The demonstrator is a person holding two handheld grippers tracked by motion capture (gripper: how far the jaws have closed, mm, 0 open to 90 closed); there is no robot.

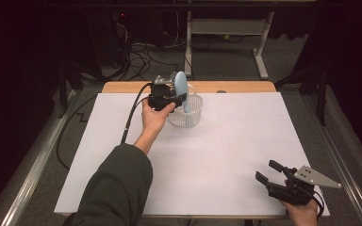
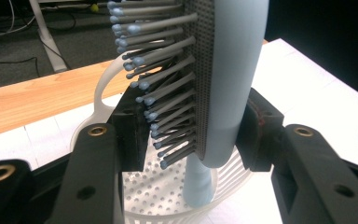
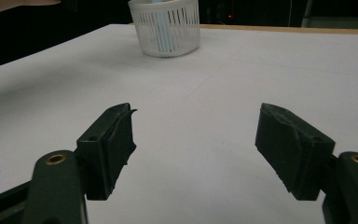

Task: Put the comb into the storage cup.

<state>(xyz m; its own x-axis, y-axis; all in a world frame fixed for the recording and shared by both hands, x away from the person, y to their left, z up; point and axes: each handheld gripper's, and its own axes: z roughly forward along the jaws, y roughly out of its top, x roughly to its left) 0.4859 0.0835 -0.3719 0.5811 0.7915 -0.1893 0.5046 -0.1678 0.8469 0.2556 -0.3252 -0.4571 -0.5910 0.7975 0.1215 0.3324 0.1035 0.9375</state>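
A light blue hairbrush (image 1: 181, 87) stands upright with its handle down inside a white perforated basket (image 1: 189, 118) at the table's far middle. My left gripper (image 1: 180, 98) is shut on the brush head. In the left gripper view one pad presses the bristles and the other the smooth back of the hairbrush (image 2: 233, 70), while the handle reaches the basket (image 2: 233, 175) floor. My right gripper (image 1: 269, 170) rests open near the front right corner, nothing between its jaws. In the right gripper view, that gripper (image 3: 196, 144) faces the far-off basket (image 3: 168, 25).
A white sheet (image 1: 217, 155) covers the table, and a strip of bare wood (image 1: 235, 86) shows along the far edge. Cables and a metal desk frame (image 1: 226, 28) lie on the dark floor beyond. A black cable (image 1: 129, 117) trails from the left gripper.
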